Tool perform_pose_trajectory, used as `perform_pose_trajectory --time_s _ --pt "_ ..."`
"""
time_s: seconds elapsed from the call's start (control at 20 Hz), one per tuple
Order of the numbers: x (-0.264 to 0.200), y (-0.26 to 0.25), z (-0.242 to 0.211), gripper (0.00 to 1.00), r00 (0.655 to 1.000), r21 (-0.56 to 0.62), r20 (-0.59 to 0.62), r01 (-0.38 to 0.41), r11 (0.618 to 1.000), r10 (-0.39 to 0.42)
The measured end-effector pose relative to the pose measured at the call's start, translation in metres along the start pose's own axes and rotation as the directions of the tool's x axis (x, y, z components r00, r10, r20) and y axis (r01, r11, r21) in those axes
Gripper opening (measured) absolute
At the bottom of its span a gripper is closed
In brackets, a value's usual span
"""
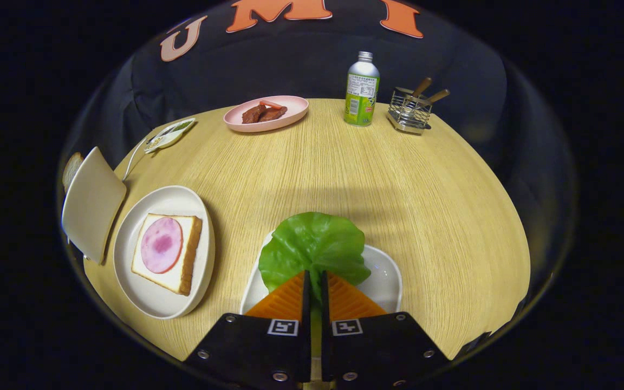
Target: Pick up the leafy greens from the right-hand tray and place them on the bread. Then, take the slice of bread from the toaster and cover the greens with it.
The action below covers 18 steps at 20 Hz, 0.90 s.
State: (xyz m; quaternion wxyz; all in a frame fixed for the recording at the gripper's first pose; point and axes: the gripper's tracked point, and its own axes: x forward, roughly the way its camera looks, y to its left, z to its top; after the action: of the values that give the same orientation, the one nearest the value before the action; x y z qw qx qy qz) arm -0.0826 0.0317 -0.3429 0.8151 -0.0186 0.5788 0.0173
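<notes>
A green lettuce leaf [313, 246] is pinched at its near edge between my gripper [314, 279] fingers, which are shut on it; the leaf spreads ahead of the fingertips over a white tray [385, 279]. Whether the leaf still rests on the tray I cannot tell. To the left, a white oval plate [128, 265] holds a bread slice [182, 271] topped with a pink ham round [161, 245]. Further left stands a cream toaster [91, 203] with a bread slice [71, 169] poking out behind it.
At the table's far side are a pink plate [290, 115] with brown meat pieces, a green-labelled metal bottle [361, 90], a wire basket [410, 111] with wooden-handled utensils, and a small white dish [170, 134] with a cord running to the toaster.
</notes>
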Motion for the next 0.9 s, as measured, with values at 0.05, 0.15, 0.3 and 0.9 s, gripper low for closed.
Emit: perform_pose_trajectory --time_s 0.05,0.15,0.3,0.9 --pt "-0.002 0.003 0.003 0.07 1.000 0.015 0.009 -0.015 1.000 0.015" --pt "-0.008 0.009 0.012 0.04 0.998 0.048 0.034 -0.056 0.997 0.054" --pt "-0.019 0.015 0.021 0.04 0.993 0.069 0.072 -0.101 0.992 0.096" --pt "-0.071 0.063 0.058 0.04 0.952 -0.017 0.207 -0.229 0.973 0.227"
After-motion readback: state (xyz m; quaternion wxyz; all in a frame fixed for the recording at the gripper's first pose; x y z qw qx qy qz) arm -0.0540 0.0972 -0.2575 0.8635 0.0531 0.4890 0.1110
